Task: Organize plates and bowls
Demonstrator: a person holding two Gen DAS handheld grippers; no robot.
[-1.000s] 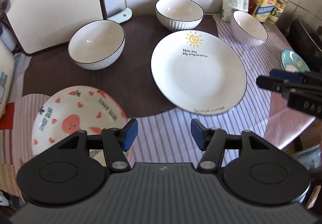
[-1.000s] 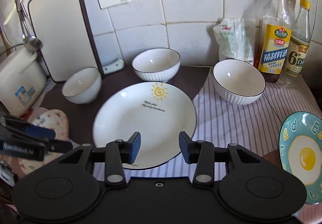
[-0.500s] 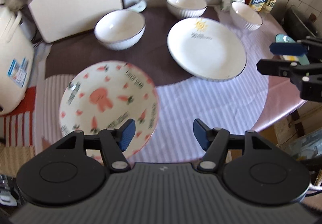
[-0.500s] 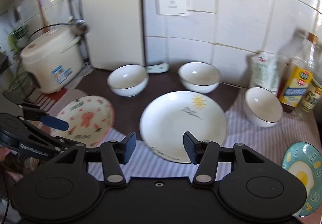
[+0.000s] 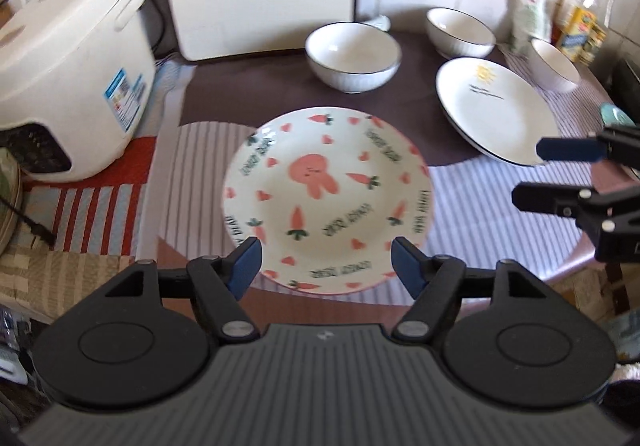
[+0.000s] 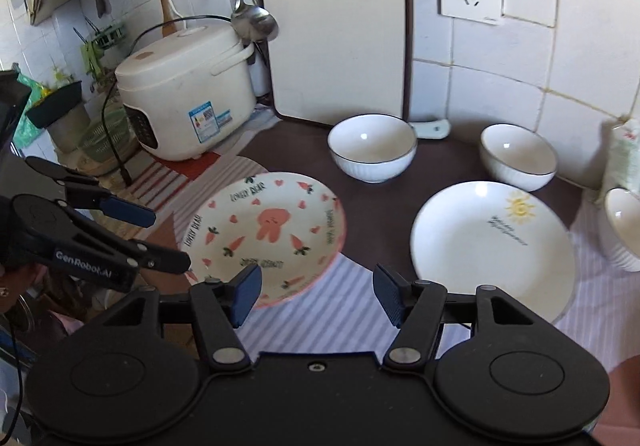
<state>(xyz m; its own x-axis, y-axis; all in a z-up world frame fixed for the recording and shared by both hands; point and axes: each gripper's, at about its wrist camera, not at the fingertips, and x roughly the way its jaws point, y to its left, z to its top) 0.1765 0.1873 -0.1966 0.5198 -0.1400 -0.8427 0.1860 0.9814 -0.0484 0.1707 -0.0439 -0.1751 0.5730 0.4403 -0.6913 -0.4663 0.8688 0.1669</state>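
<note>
A rabbit-and-carrot plate [image 5: 328,197] [image 6: 268,234] lies on the striped cloth. My left gripper [image 5: 327,264] hovers over its near rim; its jaws are opening and press on nothing. My right gripper [image 6: 318,294] hangs over the cloth between that plate and a white sun plate [image 6: 492,250] [image 5: 496,109], with its jaws also opening and empty. Three white bowls [image 6: 372,153] [image 6: 518,157] [image 6: 624,226] stand behind the plates. Each gripper shows in the other's view: the right gripper [image 5: 540,173] at the right edge, the left gripper [image 6: 160,238] at the left.
A white rice cooker [image 5: 68,85] [image 6: 184,85] stands at the left with its cord trailing. A cutting board [image 6: 336,25] leans on the tiled wall, a ladle [image 6: 256,21] hanging beside it. Bottles [image 5: 580,25] stand at the far right. A teal plate [image 5: 616,113] peeks in by the right gripper.
Both views have swung to the left: the rabbit plate is now centred before my left gripper, and the rice cooker has come into view. Both pairs of jaws stand wider than before.
</note>
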